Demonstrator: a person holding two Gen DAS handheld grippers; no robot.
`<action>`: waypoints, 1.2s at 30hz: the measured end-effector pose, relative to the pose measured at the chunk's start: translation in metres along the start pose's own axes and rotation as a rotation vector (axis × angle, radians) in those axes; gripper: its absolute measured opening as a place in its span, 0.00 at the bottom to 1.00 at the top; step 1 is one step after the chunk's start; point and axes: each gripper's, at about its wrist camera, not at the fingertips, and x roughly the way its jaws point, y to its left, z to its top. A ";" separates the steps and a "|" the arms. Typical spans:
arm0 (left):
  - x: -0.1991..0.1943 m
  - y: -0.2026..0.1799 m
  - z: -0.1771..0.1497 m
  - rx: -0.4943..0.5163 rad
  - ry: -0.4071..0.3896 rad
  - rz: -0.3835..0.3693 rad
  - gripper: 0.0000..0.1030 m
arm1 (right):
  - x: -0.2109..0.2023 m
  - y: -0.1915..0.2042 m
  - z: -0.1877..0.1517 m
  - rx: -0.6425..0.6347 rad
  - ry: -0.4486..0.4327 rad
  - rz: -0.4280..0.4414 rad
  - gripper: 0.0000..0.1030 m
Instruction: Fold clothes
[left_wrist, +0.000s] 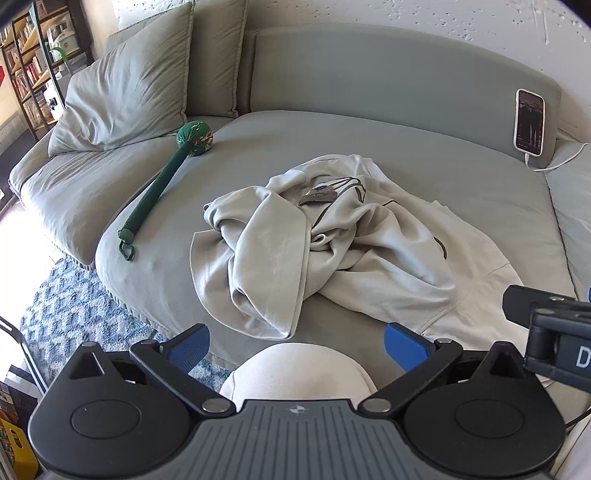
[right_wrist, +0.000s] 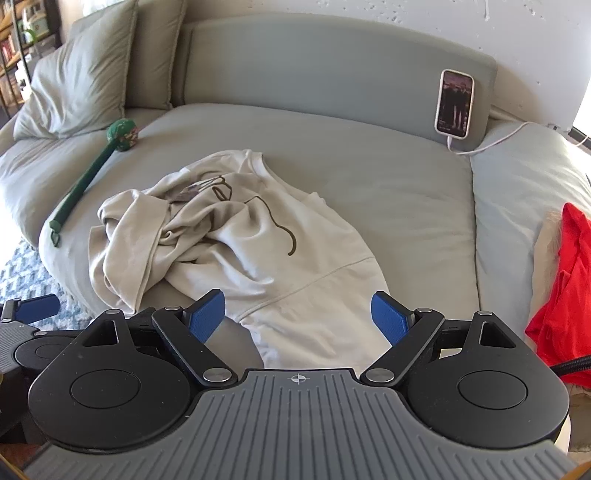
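Left wrist view: left gripper (left_wrist: 297, 345) spread wide, empty, near edge of sofa (left_wrist: 369, 147); crumpled cream sweatshirt (left_wrist: 325, 251) lies mid-cushion, green massage stick (left_wrist: 162, 181) to its left. Right wrist view: right gripper (right_wrist: 298, 319) spread, empty, above sweatshirt's (right_wrist: 258, 251) near hem; phone (right_wrist: 455, 103) far right.

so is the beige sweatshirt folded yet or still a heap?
Still a heap: the beige sweatshirt lies crumpled and bunched on the sofa; only its hem lies flat.
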 end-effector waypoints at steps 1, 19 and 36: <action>0.000 -0.001 0.000 0.005 -0.001 -0.007 0.99 | 0.000 0.000 -0.001 0.005 0.001 0.004 0.85; -0.007 -0.009 -0.002 0.035 -0.014 -0.006 0.99 | -0.001 -0.006 -0.007 0.060 0.026 0.024 0.85; -0.006 -0.010 -0.001 0.038 -0.013 -0.012 0.99 | -0.001 -0.006 -0.007 0.062 0.030 0.017 0.85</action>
